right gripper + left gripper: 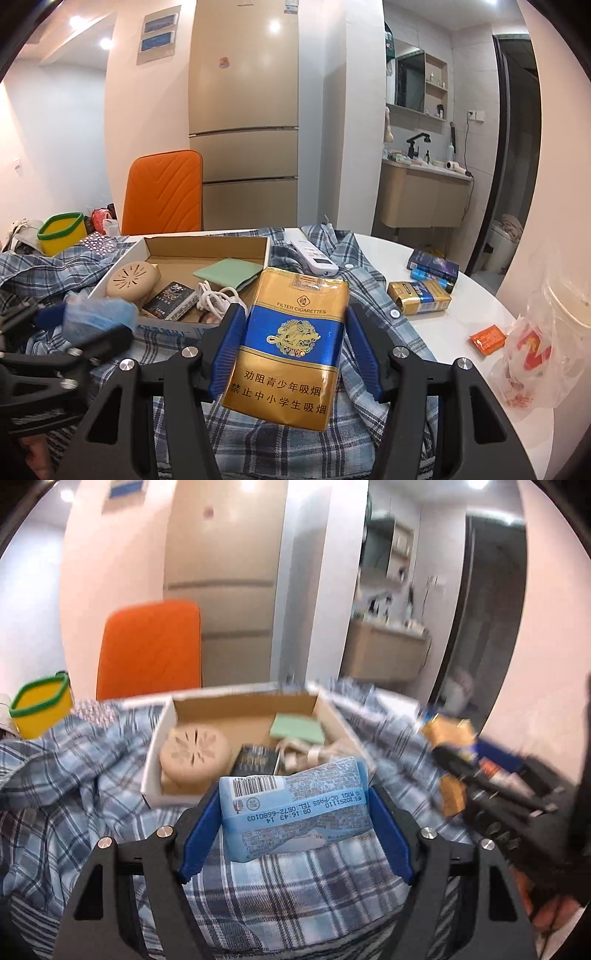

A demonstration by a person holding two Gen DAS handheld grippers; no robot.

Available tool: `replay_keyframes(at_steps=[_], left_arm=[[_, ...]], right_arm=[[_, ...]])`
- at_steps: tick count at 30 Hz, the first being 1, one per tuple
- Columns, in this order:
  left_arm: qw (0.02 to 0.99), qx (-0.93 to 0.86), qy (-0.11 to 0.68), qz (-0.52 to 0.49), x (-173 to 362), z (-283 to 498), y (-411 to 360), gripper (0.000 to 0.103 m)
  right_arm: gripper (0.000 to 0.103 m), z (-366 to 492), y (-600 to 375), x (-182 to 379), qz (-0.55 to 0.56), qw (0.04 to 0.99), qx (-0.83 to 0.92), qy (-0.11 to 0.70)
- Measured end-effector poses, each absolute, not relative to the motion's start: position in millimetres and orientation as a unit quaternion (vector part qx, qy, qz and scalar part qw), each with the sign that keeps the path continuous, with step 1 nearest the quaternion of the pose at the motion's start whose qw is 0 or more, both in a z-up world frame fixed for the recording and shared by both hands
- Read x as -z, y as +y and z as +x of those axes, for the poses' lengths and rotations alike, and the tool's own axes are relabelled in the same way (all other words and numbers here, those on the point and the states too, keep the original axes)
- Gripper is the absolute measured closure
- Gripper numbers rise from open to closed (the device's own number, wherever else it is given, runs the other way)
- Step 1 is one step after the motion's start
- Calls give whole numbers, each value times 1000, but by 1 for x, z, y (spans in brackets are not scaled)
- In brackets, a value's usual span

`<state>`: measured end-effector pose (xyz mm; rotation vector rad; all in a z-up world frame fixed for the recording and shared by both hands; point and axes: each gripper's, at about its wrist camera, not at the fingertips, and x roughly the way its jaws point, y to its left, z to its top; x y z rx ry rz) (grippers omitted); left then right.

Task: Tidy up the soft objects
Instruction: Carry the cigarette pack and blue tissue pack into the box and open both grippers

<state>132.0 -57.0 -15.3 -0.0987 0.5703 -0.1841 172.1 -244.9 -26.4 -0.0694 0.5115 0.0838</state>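
Observation:
My left gripper is shut on a light blue tissue pack and holds it just in front of the open cardboard box. My right gripper is shut on a gold and blue soft cigarette pack, held above the plaid shirt. The box holds a beige round case, a dark pack, a green cloth and a white cable. The left gripper with the tissue pack shows at the left of the right wrist view.
A plaid shirt covers the round white table. A second gold pack, a dark box, an orange packet, a plastic bag and a white remote lie on the right. A yellow bin and an orange chair stand behind.

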Motion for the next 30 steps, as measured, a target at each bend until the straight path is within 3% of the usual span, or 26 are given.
replay_keyframes(at_steps=[4,19,30], left_arm=[[971,86,220,-38,-6,116,-51,27],[988,77,134,-9,-60,108,-35,27],[989,35,143,-17,-76,171,-28,27]], right_arm=[[44,169,-243,24,-39,968,-49,244],[44,160,-228,-6,-49,968,-90,228],[44,228,-207,-55,-25,971,-82,221]])
